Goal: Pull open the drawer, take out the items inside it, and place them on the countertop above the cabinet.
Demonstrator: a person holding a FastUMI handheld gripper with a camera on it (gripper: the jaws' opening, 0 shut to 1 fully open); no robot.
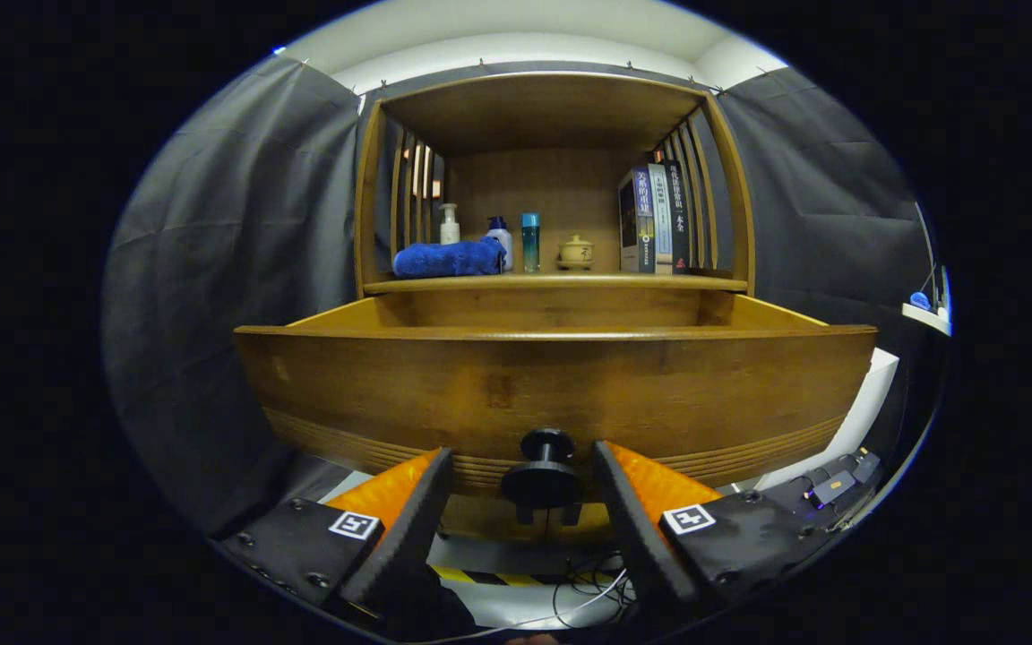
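Standing pulled out toward the camera, the wooden drawer (552, 385) is showing its broad front panel across the middle of the gripper view, with its side walls running back to the cabinet (552, 179) behind it. Its inside is lying below the front rim, so what it is holding cannot be told from here. The dark round knob (545, 466) is sticking out from the lower middle of the drawer front.

The tongs (523, 484) are standing wide apart, with the knob sitting in the gap between the two fingers (408, 520) and neither finger touching it; they are holding nothing.

Above the drawer, the tabletop (561, 282) of the cabinet is carrying a row of things inside an open wooden alcove with slatted sides. A folded blue towel (449, 258) is lying toward the left end. Just behind it a pale pump bottle (450, 224) is standing upright, and beside the towel's right end a white bottle with a dark cap (502, 240) is standing too. Next to that, a slim teal bottle (530, 242) is standing upright, and near it a small cream lidded pot (576, 253) is resting on the wood. Several books (655, 219) are standing upright against the right slats.

Below the tongs, loose cables (588, 591) are lying on a pale floor beside a strip of yellow and black tape (480, 575).
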